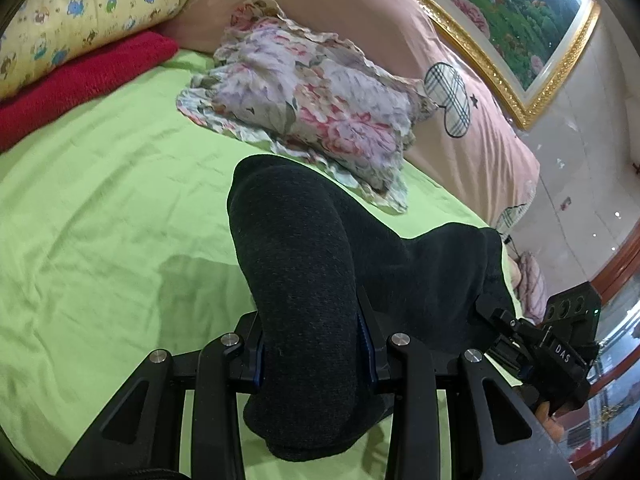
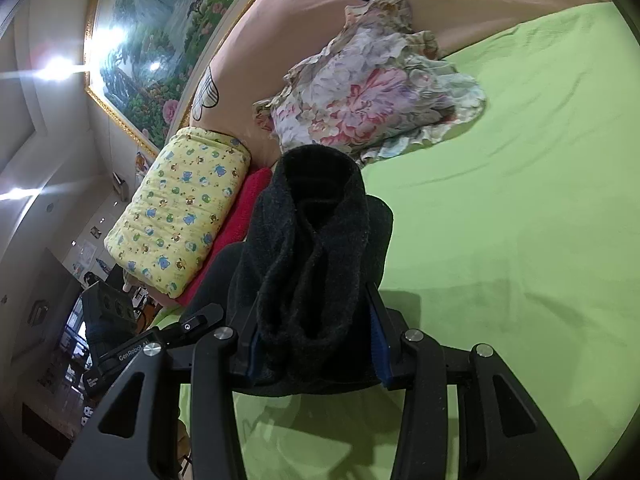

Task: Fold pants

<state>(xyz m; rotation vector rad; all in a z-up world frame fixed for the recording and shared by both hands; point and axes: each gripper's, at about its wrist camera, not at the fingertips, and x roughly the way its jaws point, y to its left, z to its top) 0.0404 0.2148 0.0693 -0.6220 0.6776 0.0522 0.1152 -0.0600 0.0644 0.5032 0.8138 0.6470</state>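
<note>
Each clamped on a bunched end of the dark grey knitted pants [image 1: 304,264], the left hand-held gripper [image 1: 316,356] and right hand-held gripper [image 2: 316,352] hold them above the lime-green bed sheet [image 1: 100,200], probably to spread them for folding.

Your left wrist cam sits right behind the left gripper [image 1: 316,356], angled down across the green bed sheet [image 1: 112,208] toward the bed's head edge; dark pants [image 1: 296,280] fill its near field. Your right wrist cam sits just behind the right gripper [image 2: 316,352], tilted down, same heading but rolled. Both share the floral pillow [image 1: 316,112], yellow quilt [image 1: 84,12], framed painting [image 1: 504,12]; each catches the other gripper at its edge
</note>
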